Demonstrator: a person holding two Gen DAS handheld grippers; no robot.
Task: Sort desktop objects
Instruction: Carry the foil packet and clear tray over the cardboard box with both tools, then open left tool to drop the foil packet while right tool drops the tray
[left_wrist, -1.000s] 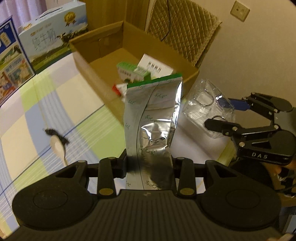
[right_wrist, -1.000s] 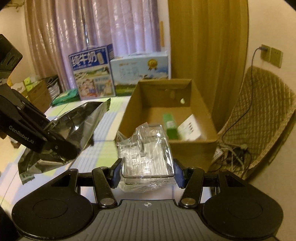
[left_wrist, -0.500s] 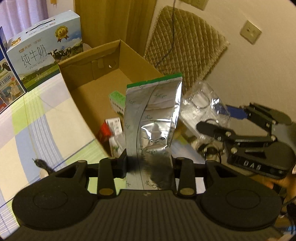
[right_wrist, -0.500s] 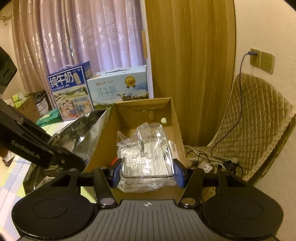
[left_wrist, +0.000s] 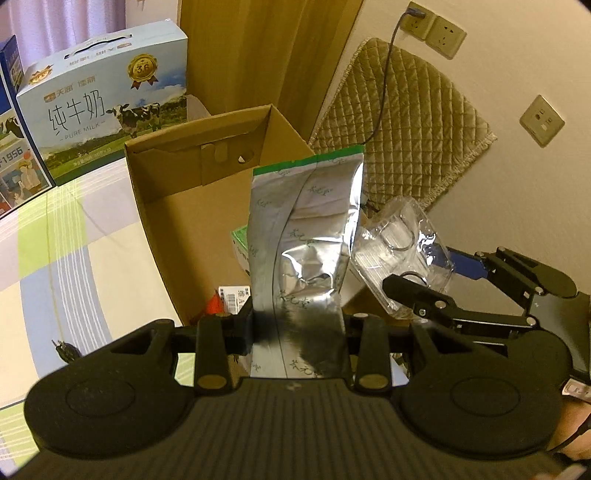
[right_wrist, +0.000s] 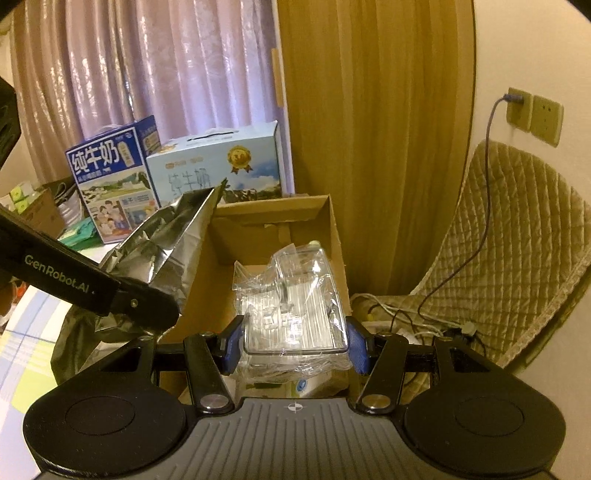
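While the left tongs (left_wrist: 297, 328) clamp a silver foil pouch (left_wrist: 304, 236), the right tongs (right_wrist: 295, 341) grip a clear plastic package (right_wrist: 295, 299) above the open brown cardboard box (left_wrist: 184, 206).

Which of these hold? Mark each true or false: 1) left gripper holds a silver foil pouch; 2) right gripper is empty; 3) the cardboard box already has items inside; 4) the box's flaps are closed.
1) True: the left gripper is shut on the silver foil pouch.
2) False: the right gripper is clamped on a clear plastic package.
3) True: the cardboard box holds a green-and-white carton and other small packages.
4) False: the box stands open at the top.
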